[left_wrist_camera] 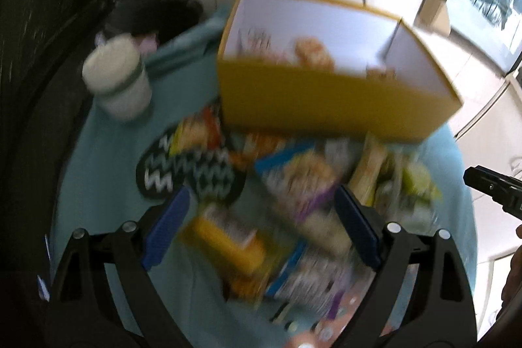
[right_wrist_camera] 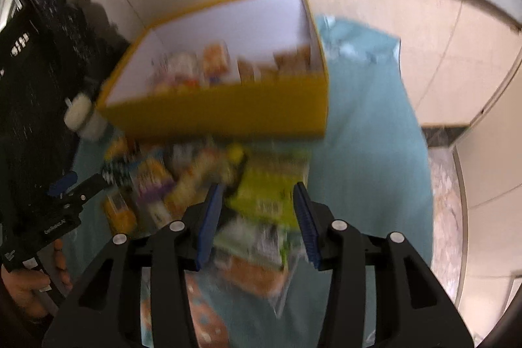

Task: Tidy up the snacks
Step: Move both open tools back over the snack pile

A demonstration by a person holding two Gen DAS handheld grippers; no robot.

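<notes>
We judge ourselves partway: a few packets already sit in the yellow box (right_wrist_camera: 228, 106), while most snack packets (left_wrist_camera: 293, 185) lie heaped on the teal cloth (right_wrist_camera: 375, 136) before it, under our left gripper (left_wrist_camera: 261, 230) and right gripper (right_wrist_camera: 257, 217), both spread wide and empty.

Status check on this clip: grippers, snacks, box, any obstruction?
Left gripper open, empty, over the snack pile. Right gripper open, empty, above a green packet. Yellow box behind the pile, some snacks inside. White jar left of box, off the path.
</notes>
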